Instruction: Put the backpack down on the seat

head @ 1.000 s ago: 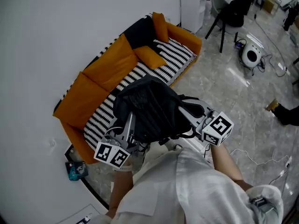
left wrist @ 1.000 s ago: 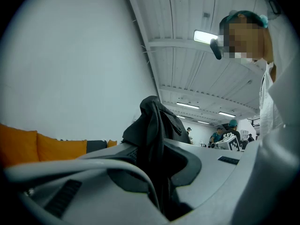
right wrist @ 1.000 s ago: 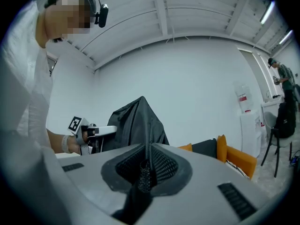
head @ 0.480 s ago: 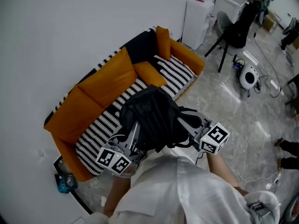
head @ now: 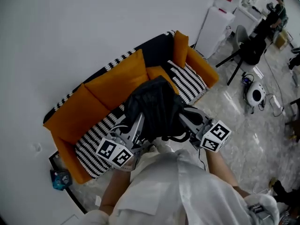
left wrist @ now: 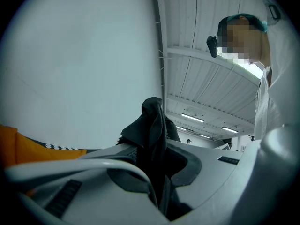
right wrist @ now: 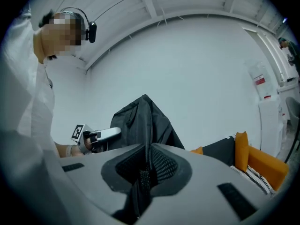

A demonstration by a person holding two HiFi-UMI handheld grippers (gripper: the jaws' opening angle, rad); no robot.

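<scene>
Hanging over the striped seat (head: 93, 145) of the orange sofa (head: 112, 83), near its front edge, the black backpack (head: 154, 104) is clamped by its fabric in the left gripper (head: 137, 124) and right gripper (head: 186, 121).

A tall white cabinet with a red label (head: 219, 20) stands at one o'clock, a round white floor appliance (head: 257, 96) at three o'clock, and a small teal box (head: 60, 179) at eight o'clock.
</scene>
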